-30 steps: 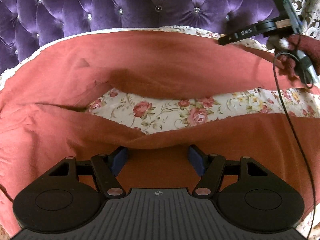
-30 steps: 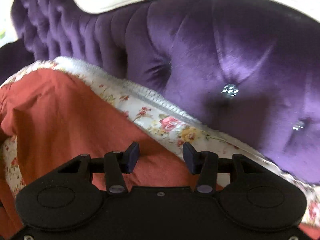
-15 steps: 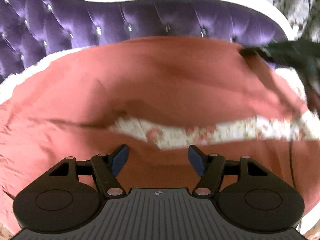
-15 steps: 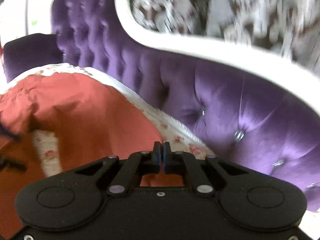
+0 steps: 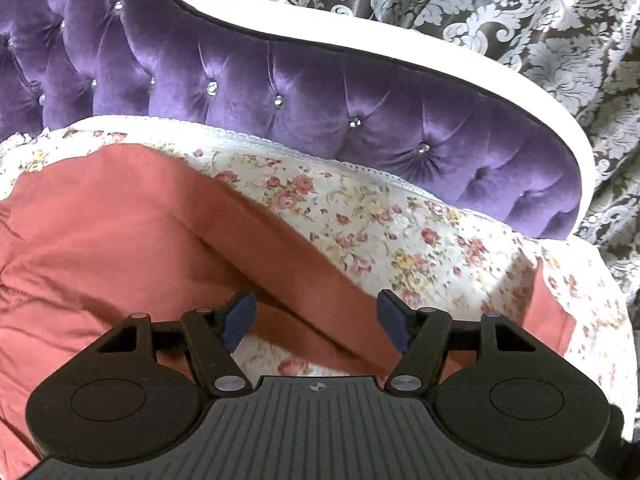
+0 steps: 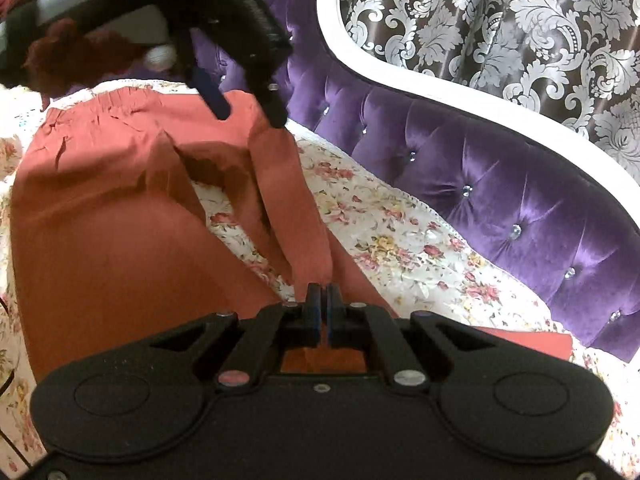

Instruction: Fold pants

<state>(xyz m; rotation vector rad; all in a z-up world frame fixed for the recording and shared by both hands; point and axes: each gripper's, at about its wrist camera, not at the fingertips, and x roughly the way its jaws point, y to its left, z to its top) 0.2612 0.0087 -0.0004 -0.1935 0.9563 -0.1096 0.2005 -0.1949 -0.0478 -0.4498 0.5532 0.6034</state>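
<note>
Rust-red pants (image 5: 120, 240) lie spread on a floral sheet (image 5: 380, 220). My left gripper (image 5: 317, 318) hovers over them with its blue pads wide apart; a folded pant leg runs beneath the gap, untouched by the pads. In the right wrist view the pants (image 6: 100, 220) fill the left side. My right gripper (image 6: 322, 300) is shut on a raised ridge of the leg's cloth. That ridge stretches up to the left gripper (image 6: 250, 117), held by a gloved hand at the top left. Whether the cloth touches that gripper's finger I cannot tell.
A purple tufted headboard (image 5: 320, 92) with a white rim (image 6: 440, 92) curves behind the sheet (image 6: 400, 248). Beyond it hangs a dark curtain (image 5: 520, 12) with silver floral print. Bare sheet shows to the right of the pants.
The right gripper went from open to shut on the pant leg and swung left, pulling the cloth into a ridge. The left gripper rose and turned, staying open.
</note>
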